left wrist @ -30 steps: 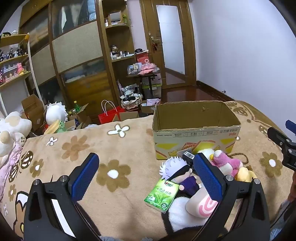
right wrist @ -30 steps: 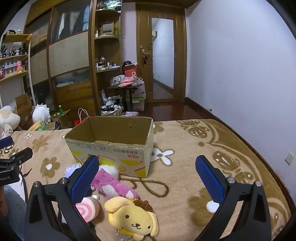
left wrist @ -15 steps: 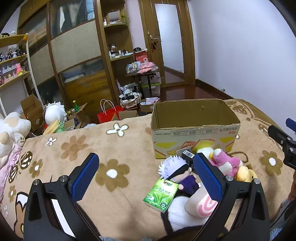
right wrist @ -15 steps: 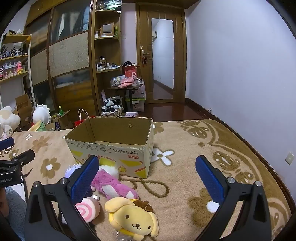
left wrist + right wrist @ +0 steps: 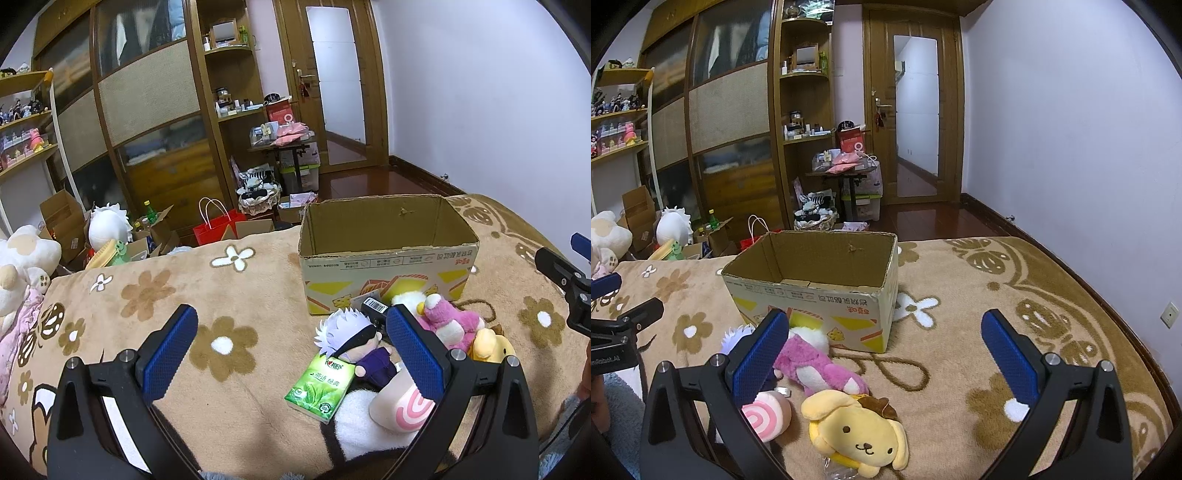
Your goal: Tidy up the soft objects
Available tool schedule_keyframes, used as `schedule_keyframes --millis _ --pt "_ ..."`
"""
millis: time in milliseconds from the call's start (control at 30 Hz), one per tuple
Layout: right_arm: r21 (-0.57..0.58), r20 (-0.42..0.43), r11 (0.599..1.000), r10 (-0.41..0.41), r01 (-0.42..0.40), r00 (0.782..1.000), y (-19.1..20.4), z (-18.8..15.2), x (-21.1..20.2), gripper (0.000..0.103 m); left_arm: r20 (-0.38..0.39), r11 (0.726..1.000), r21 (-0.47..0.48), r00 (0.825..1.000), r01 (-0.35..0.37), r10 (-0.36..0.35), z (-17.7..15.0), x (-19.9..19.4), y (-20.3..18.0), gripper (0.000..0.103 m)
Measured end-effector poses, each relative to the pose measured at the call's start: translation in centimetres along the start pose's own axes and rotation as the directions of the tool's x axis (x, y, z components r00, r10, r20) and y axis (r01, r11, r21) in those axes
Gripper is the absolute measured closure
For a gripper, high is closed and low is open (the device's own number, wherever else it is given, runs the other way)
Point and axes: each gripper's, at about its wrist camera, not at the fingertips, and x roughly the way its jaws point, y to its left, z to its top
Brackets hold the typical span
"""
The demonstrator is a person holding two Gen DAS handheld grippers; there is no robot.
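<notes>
An empty open cardboard box [image 5: 388, 254] [image 5: 820, 291] stands on a tan flowered blanket [image 5: 155, 295]. In front of it lie soft toys: a white-haired doll [image 5: 351, 339], a pink plush [image 5: 448, 325] [image 5: 812, 363], a yellow dog plush [image 5: 857, 430] [image 5: 487, 345] and a pink swirl roll plush [image 5: 766, 415] [image 5: 397, 408]. A green tissue pack [image 5: 321, 386] lies beside the doll. My left gripper [image 5: 291, 339] is open and empty above the blanket, left of the toys. My right gripper [image 5: 886, 341] is open and empty above the toys, near the box.
A barcoded dark item [image 5: 373, 308] leans at the box front. Big plush toys [image 5: 22, 258] sit at the blanket's left edge. Beyond the blanket are boxes, a red bag [image 5: 214, 229], a wardrobe [image 5: 147, 110], a cluttered side table [image 5: 846, 170] and a door [image 5: 916, 118].
Both views show almost the same scene; the left gripper has shifted slightly. Both grippers stay open and the toys have not moved.
</notes>
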Motion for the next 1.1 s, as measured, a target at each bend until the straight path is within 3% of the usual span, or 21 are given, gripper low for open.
schedule_keyframes --millis 1100 --pt "-0.011 0.02 1.0 0.002 -0.001 1.0 0.17 0.62 -0.45 0.0 0.0 1.0 0.007 1.0 -0.003 0.003 -0.18 0.15 -0.46 0.002"
